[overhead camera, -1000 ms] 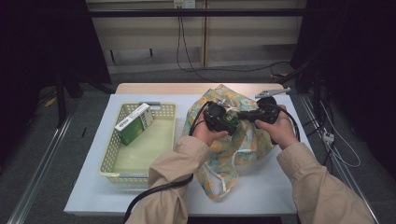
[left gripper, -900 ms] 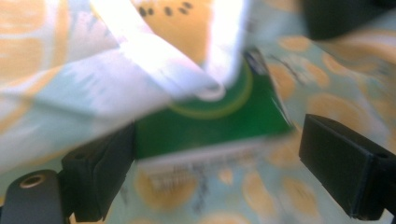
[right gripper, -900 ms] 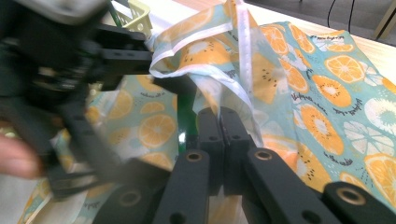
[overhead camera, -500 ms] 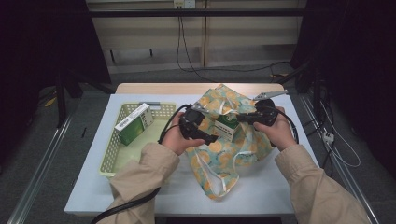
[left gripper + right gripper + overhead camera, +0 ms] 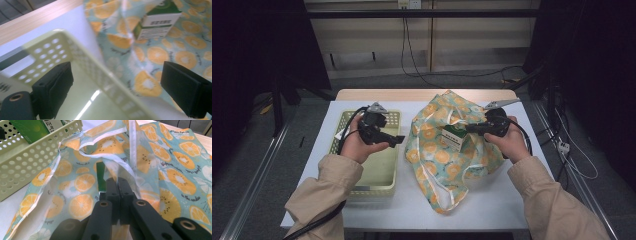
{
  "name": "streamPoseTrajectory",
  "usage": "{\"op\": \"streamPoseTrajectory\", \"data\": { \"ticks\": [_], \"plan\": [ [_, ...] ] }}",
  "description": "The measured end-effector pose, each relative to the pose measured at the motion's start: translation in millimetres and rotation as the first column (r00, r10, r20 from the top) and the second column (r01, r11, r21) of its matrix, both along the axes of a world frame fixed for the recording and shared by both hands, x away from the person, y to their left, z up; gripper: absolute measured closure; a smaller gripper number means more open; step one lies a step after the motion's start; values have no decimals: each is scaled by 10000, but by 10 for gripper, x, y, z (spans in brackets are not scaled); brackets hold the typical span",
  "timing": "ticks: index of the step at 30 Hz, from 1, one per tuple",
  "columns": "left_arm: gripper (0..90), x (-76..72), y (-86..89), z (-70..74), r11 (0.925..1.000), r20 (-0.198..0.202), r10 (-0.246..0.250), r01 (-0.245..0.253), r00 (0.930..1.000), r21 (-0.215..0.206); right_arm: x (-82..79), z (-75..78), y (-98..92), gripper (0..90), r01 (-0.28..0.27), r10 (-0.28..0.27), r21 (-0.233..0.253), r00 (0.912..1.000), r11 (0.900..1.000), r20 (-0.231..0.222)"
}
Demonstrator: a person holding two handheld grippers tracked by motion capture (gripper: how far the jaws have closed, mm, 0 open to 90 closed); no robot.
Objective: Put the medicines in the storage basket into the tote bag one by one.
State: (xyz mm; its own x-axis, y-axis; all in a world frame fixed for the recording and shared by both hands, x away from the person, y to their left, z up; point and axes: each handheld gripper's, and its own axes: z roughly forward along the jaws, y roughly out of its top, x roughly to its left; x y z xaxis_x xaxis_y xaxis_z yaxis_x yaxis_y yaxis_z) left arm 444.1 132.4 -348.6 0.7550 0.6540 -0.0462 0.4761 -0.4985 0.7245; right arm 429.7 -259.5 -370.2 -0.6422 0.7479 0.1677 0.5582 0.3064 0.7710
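left tool (image 5: 398, 140): jaws spread wide, empty, over the basket's (image 5: 343, 131) edge nearest the bag | right tool (image 5: 468, 129): jaws pressed together, pinching the fruit-print bag (image 5: 447, 160) | green-and-white carton (image 5: 454, 136): in the bag's mouth, right of the basket | bag on desk (image 5: 512, 200)

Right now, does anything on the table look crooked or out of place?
Nothing damaged or spilled. The green and white carton sits tilted at the mouth of the crumpled fruit-print bag, half in; the right gripper pinches the bag's edge.
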Motion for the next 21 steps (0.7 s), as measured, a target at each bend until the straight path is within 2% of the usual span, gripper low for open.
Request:
{"op": "streamPoseTrajectory", "data": {
  "ticks": [6, 9, 14, 20, 21],
  "plan": [
    [108, 108, 286, -85, 9993, -88, 307, -305, 9995, 206, -2, -19, 1, 897, -41, 41, 27, 10000, 10000, -14],
    [108, 164, 416, -100, 9979, 9, 562, -562, 9984, 329, -4, -21, -2, 897, -43, 43, 30, 10000, 10000, -17],
    [115, 254, 602, -107, 9927, -40, 1189, -1188, 9929, 194, 5, -33, -16, 897, -27, 27, 41, 10000, 10000, -54],
    [122, 355, 781, -88, 9866, 136, 1544, -1549, 9879, 516, 15, -26, -23, 897, -66, 66, 69, 10000, 10000, -42],
    [122, 370, 805, -98, 9853, 145, 1647, -1652, 9862, 432, 17, -25, -28, 897, -72, 73, 84, 10000, 9999, -39]
  ]
}}
